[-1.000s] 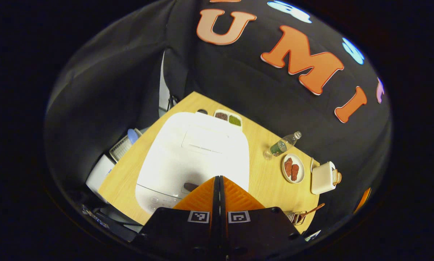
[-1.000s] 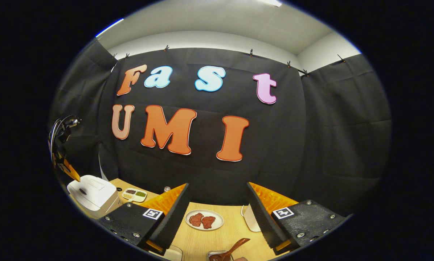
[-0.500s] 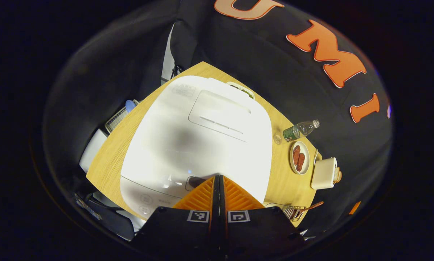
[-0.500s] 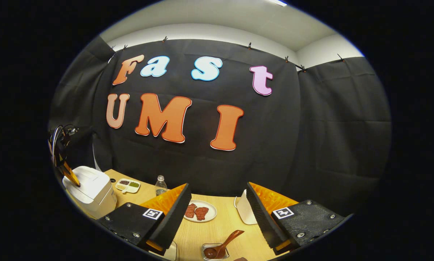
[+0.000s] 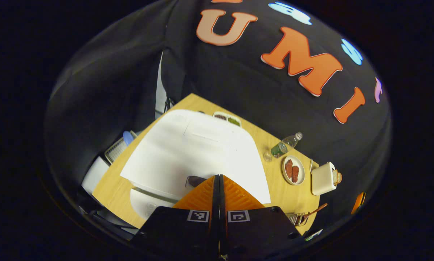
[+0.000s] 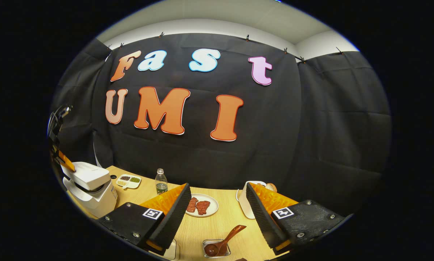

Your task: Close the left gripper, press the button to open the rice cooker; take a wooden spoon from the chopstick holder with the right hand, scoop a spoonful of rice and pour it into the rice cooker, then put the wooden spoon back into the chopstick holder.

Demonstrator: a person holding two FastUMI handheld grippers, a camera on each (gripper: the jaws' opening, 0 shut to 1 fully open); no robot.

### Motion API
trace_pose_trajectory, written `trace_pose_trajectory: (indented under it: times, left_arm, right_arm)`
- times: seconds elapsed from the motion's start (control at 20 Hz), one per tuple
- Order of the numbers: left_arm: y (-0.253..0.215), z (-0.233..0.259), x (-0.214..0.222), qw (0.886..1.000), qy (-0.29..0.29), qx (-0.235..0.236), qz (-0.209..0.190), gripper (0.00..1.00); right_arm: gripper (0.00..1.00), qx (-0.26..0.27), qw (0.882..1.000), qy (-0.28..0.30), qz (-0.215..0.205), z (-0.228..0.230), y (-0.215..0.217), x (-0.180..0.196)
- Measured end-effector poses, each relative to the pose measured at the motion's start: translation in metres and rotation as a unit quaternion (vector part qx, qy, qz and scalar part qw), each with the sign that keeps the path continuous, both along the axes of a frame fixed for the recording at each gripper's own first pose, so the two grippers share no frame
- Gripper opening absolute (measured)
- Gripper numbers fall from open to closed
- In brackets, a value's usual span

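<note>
The white rice cooker stands under my left gripper, whose orange fingers are shut with nothing between them. Their tips hover just past the dark button. The lid is tilted up, with a gap above the body. In the right gripper view the rice cooker sits far left, its lid ajar, with the left gripper just above it. My right gripper is open and empty above the table. The wooden spoon leans in a small metal holder below it. That spoon also shows bottom right in the left gripper view.
On the wooden table are a plate of red pieces, a water bottle, a divided dish of grains and a white toaster. A wire basket sits beyond the table's left edge.
The rice cooker's lid has sprung up from flat. My left gripper dipped to the button, then drew back, still shut. The right gripper's view has tilted down toward the table.
</note>
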State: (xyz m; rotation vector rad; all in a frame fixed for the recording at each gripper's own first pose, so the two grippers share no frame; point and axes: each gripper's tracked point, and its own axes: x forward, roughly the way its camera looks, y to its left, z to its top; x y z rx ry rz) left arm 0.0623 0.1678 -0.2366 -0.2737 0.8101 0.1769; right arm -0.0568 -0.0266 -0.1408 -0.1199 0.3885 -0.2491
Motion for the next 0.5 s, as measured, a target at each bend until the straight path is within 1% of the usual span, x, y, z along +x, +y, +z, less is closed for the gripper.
trace_pose_trajectory:
  times: [0.1,0.2,0.25,0.35,0.5]
  left_arm:
    - [0.005,0.034,0.019,0.996,-0.066,0.061,-0.004,0.05]
    - [0.01,0.069,0.029,0.986,-0.12,0.117,0.002,0.06]
    - [0.016,0.083,0.029,0.98,-0.134,0.147,0.013,0.06]
    - [0.009,0.093,0.025,0.973,-0.162,0.163,0.01,0.04]
    - [0.0,0.115,0.018,0.966,-0.197,0.17,-0.002,0.07]
  right_arm:
    - [0.94,0.01,1.0,0.016,0.004,-0.01,0.0,-0.002]
    - [0.95,0.023,0.999,0.026,0.004,-0.019,-0.003,-0.005]
    - [0.95,0.032,0.999,0.033,0.001,-0.024,-0.006,-0.006]
    - [0.94,0.051,0.997,0.057,-0.007,-0.041,-0.012,-0.012]
    - [0.95,0.068,0.994,0.086,-0.021,-0.061,-0.025,-0.022]
